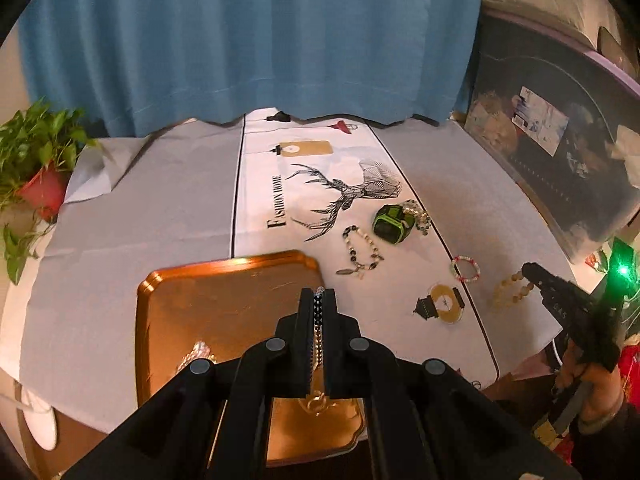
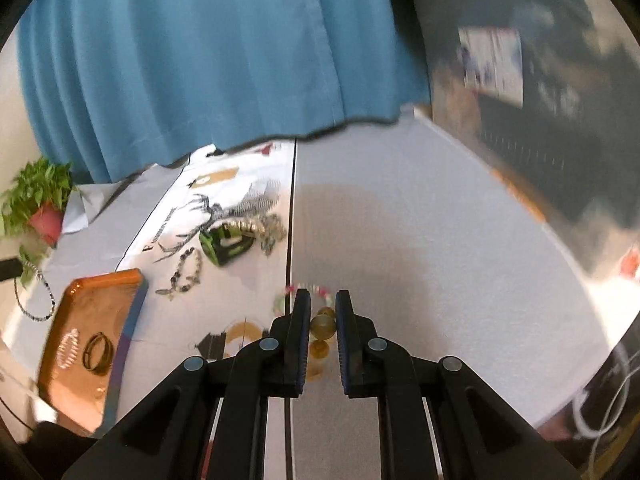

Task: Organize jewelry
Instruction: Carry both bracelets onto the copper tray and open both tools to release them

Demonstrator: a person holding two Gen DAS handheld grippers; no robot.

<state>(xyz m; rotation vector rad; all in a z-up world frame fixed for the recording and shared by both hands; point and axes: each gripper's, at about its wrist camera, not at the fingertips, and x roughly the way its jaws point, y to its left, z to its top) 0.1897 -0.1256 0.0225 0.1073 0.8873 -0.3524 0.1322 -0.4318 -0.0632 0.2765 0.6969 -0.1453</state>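
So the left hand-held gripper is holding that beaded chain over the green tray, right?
Not quite: the tray is copper-orange, not green, as the left wrist view shows. The left hand-held gripper does hold the beaded chain over it.

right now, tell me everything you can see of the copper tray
The copper tray is a shiny orange-copper, metal-looking rectangle with a raised rim and notched, scalloped corners. It lies flat at the near edge of the table, on the grey cloth and overlapping the white printed runner. Inside lie a sparkly bracelet, a dark bangle and a small gold piece. The left gripper hovers above it, shut on a beaded chain.
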